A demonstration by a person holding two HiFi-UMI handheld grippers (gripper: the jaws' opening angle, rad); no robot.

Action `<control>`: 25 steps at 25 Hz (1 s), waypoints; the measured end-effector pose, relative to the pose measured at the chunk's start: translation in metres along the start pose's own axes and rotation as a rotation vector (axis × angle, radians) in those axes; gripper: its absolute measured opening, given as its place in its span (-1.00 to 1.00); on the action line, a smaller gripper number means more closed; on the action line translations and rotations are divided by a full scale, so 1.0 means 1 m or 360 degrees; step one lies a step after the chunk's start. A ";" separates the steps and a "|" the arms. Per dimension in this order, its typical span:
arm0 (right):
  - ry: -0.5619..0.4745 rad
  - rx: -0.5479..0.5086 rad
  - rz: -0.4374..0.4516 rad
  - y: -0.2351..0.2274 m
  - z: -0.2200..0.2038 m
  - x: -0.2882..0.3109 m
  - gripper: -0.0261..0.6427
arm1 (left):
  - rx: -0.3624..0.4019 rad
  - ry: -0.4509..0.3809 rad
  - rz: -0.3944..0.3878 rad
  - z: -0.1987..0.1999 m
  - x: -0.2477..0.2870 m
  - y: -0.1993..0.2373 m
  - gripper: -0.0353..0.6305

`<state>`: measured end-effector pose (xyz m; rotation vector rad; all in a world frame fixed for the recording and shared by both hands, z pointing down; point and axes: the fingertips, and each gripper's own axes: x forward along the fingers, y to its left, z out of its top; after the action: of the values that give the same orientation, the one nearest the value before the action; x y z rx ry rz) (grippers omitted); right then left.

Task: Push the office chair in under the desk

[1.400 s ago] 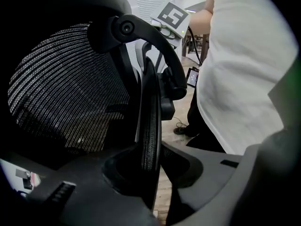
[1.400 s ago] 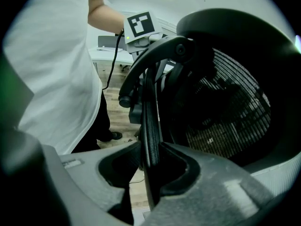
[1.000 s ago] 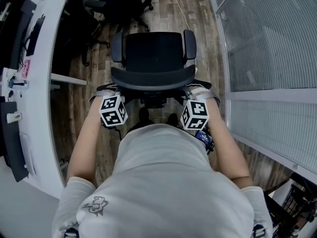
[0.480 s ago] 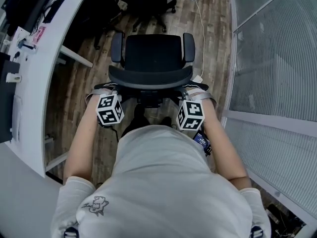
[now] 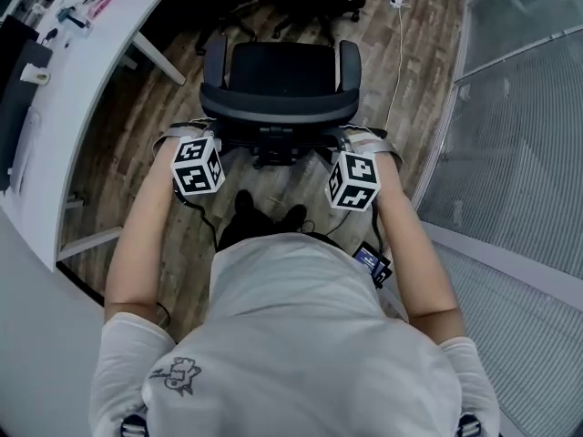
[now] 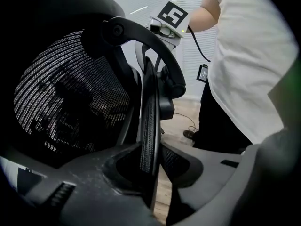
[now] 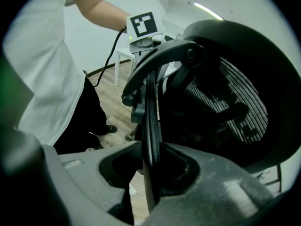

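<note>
I've got my left claw (image 6: 153,160) and right claw (image 7: 150,166) both clamped on the chair (image 5: 279,80) back's edge, counter (image 5: 55,135) off to the left.

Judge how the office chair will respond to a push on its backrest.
The office chair probably rolls easily on the wood floor, though its wheels are hidden. The mesh backrest may flex. With left gripper and right gripper clamped on its rim, uneven pushing could swivel it.
</note>
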<state>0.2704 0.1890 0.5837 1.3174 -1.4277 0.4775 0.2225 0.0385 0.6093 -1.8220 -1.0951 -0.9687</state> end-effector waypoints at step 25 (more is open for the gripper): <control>-0.0202 -0.0418 0.0181 0.021 0.138 0.048 -0.57 | -0.0471 0.0141 0.0190 -0.117 -0.075 -0.071 -0.59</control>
<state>0.2029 0.0576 0.5869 1.0750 -1.6173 0.2727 0.1073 -0.0676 0.6062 -2.0323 -0.8120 -1.1766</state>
